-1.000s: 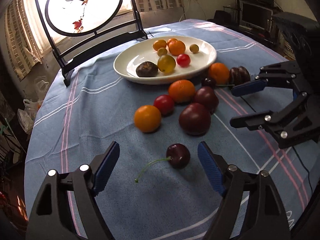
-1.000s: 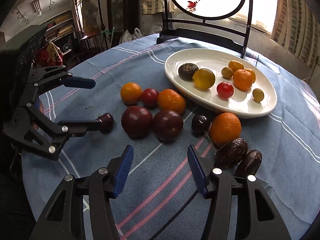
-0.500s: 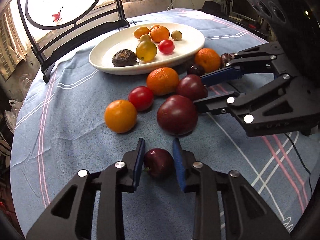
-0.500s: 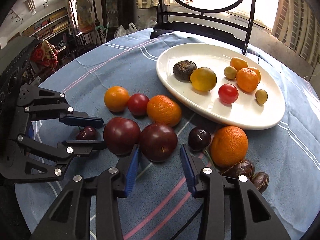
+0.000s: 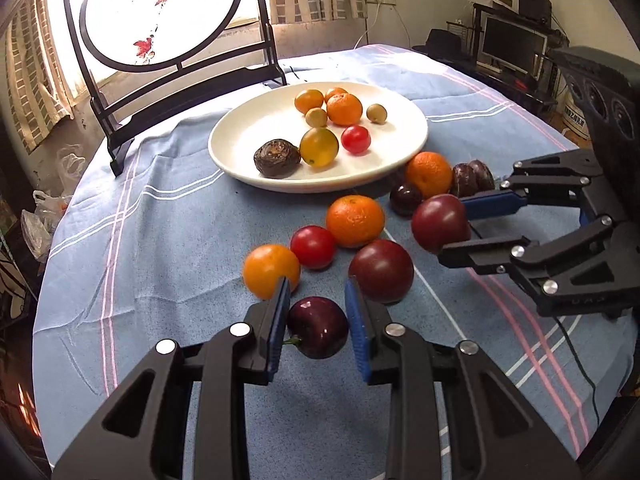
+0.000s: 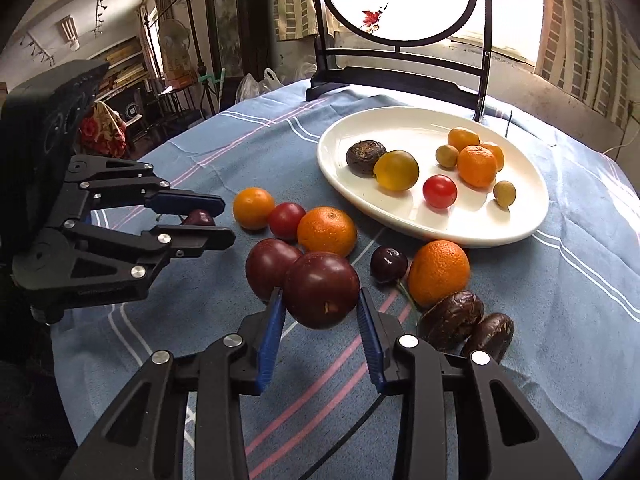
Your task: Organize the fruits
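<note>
Left gripper [image 5: 318, 330] pinched a dark cherry [image 5: 318, 333] between blue pads [image 5: 279, 320], stem poking toward the left pad; looked raised off the blue striped tablecloth [image 5: 160, 248]. Right gripper [image 6: 321, 312] clamped on a dark red plum [image 6: 321, 289], also looked lifted above the cloth. Second plum [image 6: 270, 267] sat just behind it on the left, touching a mandarin [image 6: 327, 231]. Red tomato [image 6: 286, 220] and small orange fruit [image 6: 253, 207] lined up further left. Another cherry [image 6: 388, 264] lay beside a second mandarin [image 6: 439, 272], right of the held plum. Two wrinkled dark fruits [image 6: 466, 325] at near right, touching each other. White oval plate [image 6: 516, 220] stood far right, holding a yellow-green fruit, red cherry tomato, small oranges, two tiny olive-coloured fruits and one wrinkled dark fruit. Round painted screen on a black stand [image 5: 164, 12] stood behind the plate.
</note>
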Available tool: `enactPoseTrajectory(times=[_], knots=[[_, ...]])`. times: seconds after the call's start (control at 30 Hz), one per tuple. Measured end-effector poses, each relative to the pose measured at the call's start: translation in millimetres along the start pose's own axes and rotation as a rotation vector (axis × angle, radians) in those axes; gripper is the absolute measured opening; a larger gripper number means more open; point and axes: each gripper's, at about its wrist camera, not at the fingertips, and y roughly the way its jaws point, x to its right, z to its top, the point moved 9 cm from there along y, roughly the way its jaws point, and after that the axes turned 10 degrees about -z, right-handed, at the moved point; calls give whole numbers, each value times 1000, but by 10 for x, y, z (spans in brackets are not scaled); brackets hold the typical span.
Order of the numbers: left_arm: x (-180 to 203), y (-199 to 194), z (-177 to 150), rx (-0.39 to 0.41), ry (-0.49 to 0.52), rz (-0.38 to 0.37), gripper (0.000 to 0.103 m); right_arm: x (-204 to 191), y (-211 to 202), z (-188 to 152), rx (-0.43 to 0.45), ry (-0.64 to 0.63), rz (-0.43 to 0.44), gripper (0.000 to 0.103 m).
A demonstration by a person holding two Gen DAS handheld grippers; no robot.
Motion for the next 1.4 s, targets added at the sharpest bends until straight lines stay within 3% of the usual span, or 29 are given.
enactPoseTrajectory(times=[0.3, 0.97, 1.13, 1.4], knots=[[116, 73, 79, -25, -9, 17, 28, -58, -54, -160, -10, -1, 23, 37], [206, 43, 304, -11, 16, 34, 28, -36, -176, -98, 22, 17, 57, 37], [61, -35, 602, 23, 35, 92, 28, 215, -318, 157, 81, 54, 18, 37], [-359, -273, 1368, 182, -77, 140, 28, 858, -585, 766, 222, 176, -69, 37]])
